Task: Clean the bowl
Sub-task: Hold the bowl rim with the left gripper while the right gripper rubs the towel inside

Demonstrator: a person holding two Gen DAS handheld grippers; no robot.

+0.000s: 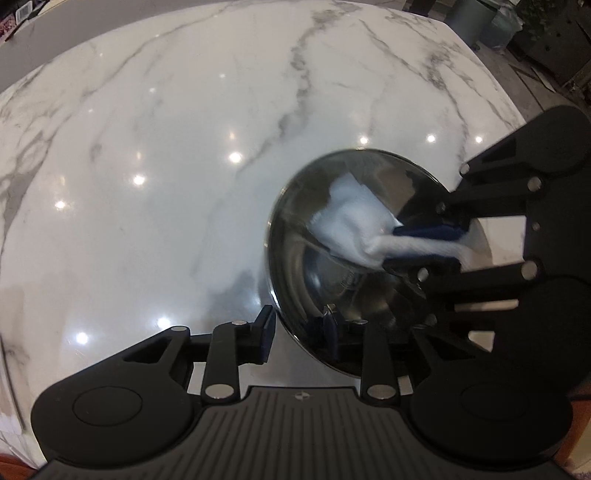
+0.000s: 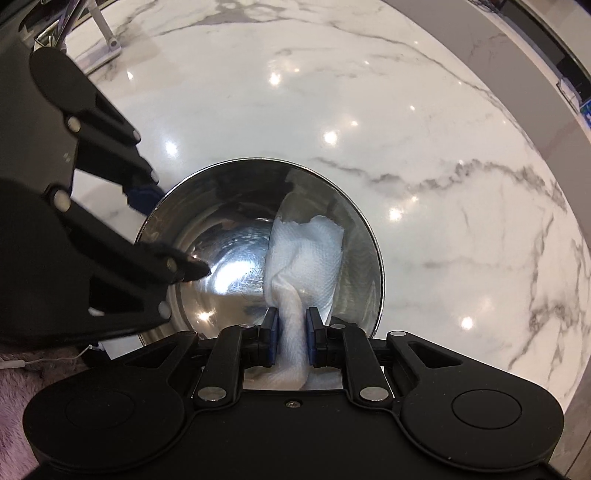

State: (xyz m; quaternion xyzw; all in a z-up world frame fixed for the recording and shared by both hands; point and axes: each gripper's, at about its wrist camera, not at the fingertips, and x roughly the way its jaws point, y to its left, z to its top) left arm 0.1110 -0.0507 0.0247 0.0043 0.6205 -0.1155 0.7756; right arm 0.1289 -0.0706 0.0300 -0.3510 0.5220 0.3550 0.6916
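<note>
A shiny steel bowl stands on the white marble counter; it also shows in the right wrist view. My right gripper is shut on a white paper towel that is pressed against the bowl's inner wall; the towel and right gripper also show in the left wrist view. My left gripper straddles the bowl's near rim, one finger outside and one inside, closed on the rim. It shows at the left in the right wrist view.
The marble counter spreads around the bowl. A white stand foot and a metal frame sit at the far left corner. A purple fuzzy cloth lies at the near left. A grey bin stands beyond the counter.
</note>
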